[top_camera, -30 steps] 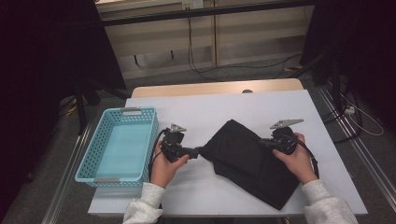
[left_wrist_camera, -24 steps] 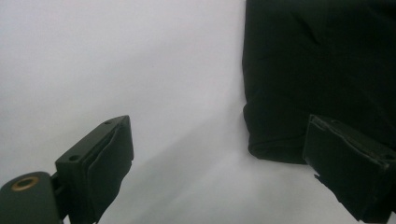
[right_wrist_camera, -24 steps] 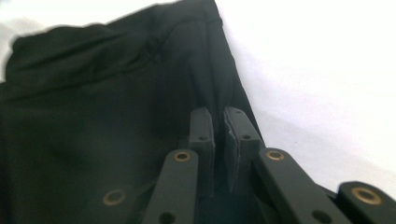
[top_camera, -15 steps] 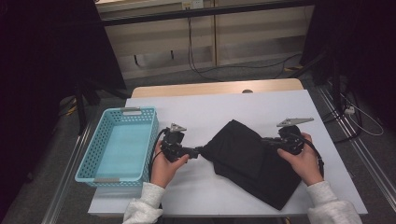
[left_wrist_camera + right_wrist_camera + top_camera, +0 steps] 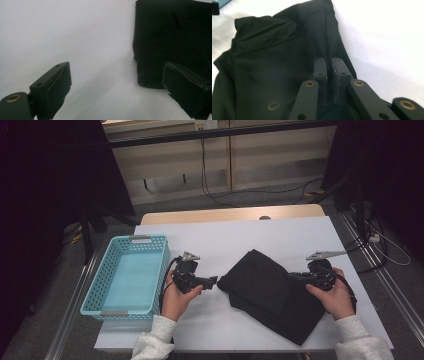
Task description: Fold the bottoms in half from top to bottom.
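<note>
High view: a black cloth (image 5: 272,292) lies folded on the white table (image 5: 240,235), at centre right. The right gripper (image 5: 294,276) pinches the cloth's 3 o'clock edge, jaws nearly together on a ridge of fabric. The left gripper (image 5: 214,280) sits just beside the cloth's 9 o'clock corner, jaws wide, holding nothing. A blue basket (image 5: 125,275) stands at the table's 9 o'clock.

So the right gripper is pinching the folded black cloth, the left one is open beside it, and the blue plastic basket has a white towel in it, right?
Not quite: the blue plastic basket is empty, as the high view shows. The rest holds: the right gripper is shut on the folded black cloth, and the left gripper is open beside it.
</note>
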Available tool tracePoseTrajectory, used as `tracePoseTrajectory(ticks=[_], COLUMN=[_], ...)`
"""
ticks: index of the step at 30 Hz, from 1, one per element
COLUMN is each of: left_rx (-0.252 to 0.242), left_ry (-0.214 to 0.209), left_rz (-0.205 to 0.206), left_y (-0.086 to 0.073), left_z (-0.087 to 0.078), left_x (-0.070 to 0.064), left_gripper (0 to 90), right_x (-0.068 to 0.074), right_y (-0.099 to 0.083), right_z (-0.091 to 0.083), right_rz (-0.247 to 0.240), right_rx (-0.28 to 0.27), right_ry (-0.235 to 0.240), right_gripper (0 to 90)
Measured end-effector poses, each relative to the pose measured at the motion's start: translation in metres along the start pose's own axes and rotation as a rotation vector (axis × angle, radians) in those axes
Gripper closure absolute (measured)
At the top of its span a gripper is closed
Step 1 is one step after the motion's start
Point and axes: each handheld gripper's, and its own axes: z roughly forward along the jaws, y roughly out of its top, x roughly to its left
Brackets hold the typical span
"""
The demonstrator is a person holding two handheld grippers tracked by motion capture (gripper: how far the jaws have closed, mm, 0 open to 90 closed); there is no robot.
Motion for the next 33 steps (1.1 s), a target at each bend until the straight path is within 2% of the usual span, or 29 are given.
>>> tracePoseTrajectory(ticks=[12,17,33], left_rx=[0.004,0.011,0.013], left_ry=[0.001,-0.004,-0.005], left_rz=[0.002,0.0,0.004], left_y=[0.0,-0.001,-0.001], left_z=[0.001,0.003,0.002], left_x=[0.001,0.001,0.0], left_gripper=[8.7,8.5,8.5], right_x=[0.003,0.008,0.003], right_y=[-0.002,-0.009,-0.014], right_z=[0.001,0.001,-0.012], right_rz=[-0.02,-0.062,-0.054], right_rx=[-0.002,0.01,-0.011], right_ry=[-0.013,-0.023,-0.015], right_gripper=[82.9,82.9,82.8])
